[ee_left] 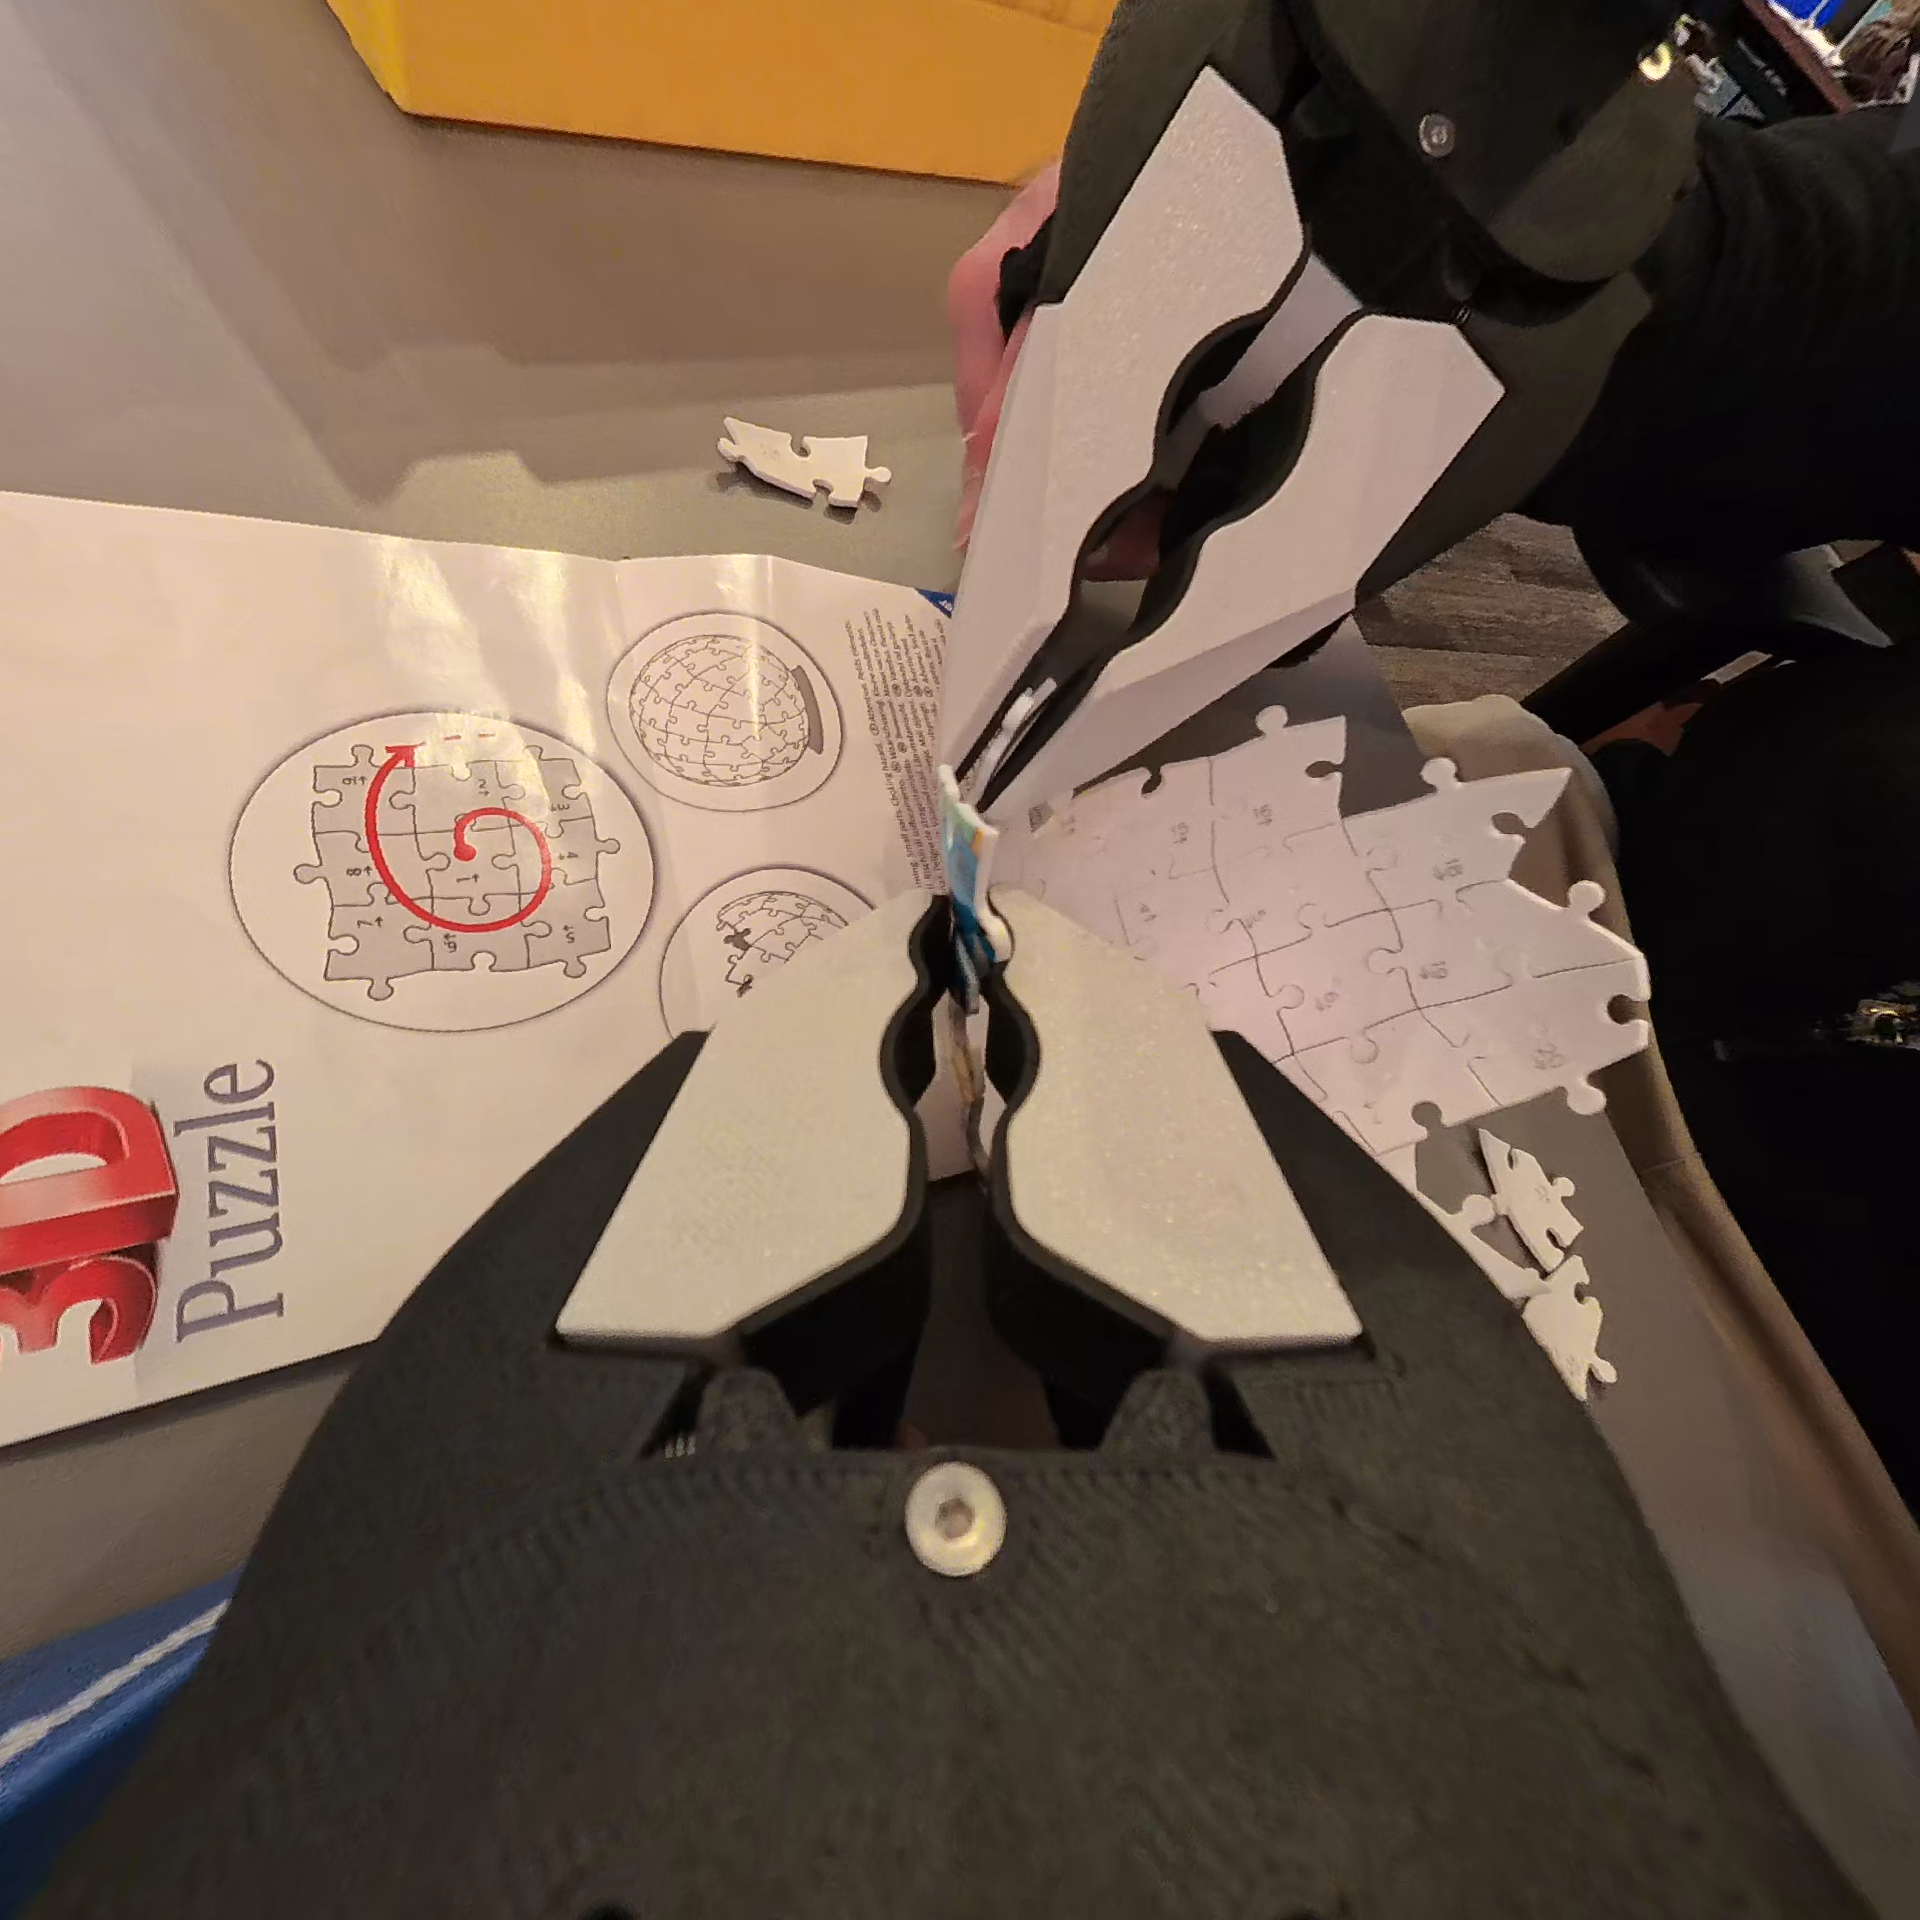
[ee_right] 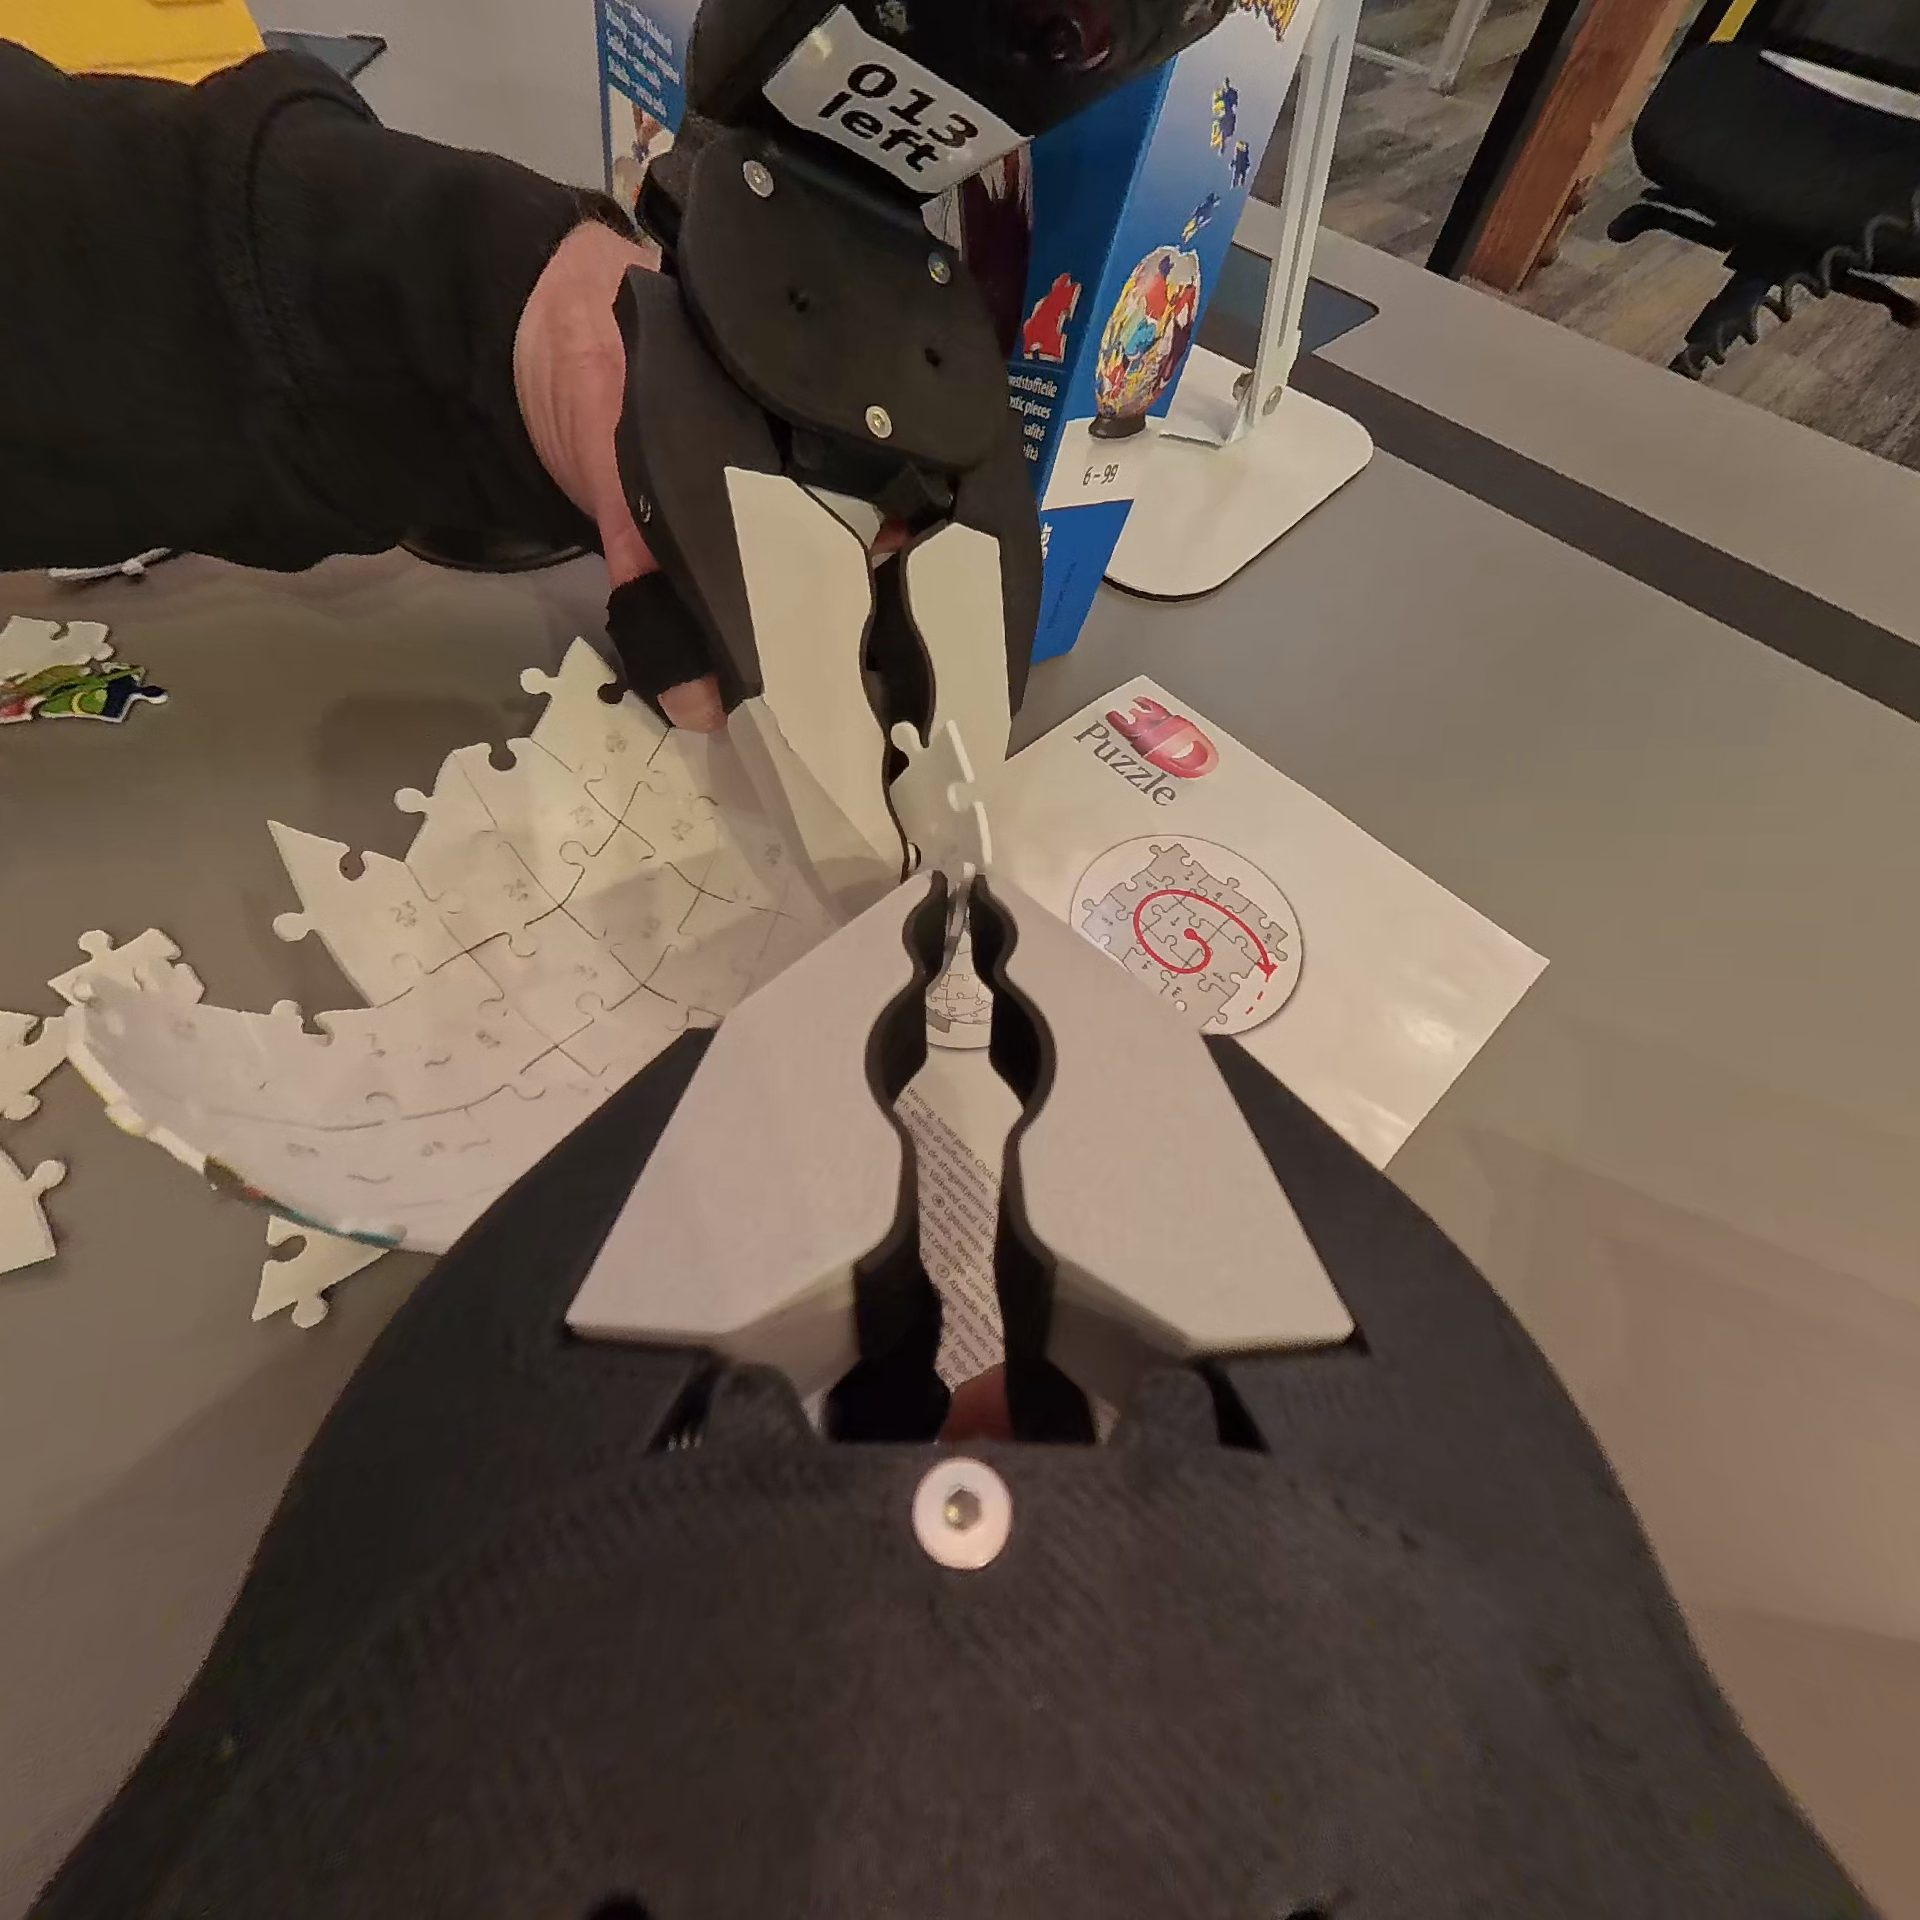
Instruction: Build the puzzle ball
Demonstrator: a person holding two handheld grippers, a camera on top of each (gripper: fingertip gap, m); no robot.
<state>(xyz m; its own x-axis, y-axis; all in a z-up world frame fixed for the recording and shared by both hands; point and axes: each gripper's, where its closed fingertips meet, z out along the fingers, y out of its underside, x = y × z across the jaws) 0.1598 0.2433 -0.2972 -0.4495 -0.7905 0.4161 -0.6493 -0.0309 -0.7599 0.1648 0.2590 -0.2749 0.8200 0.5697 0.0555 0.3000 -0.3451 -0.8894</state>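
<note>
place: office | cues: grey table point(ee_right: 1558, 644); black swivel chairs point(ee_right: 1756, 197); carpet floor point(ee_right: 1538, 312)

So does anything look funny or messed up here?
Nothing looks broken. Both the left gripper and right gripper pinch one puzzle piece in mid-air, while the curved assembled section lies white side up.

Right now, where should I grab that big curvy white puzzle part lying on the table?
Probably by its upturned end, coming in from the left of the right wrist view. There the curved puzzle section lifts off the grey table, so one finger could slip under the rim and one over. The rest lies flatter, with less room underneath.
</note>
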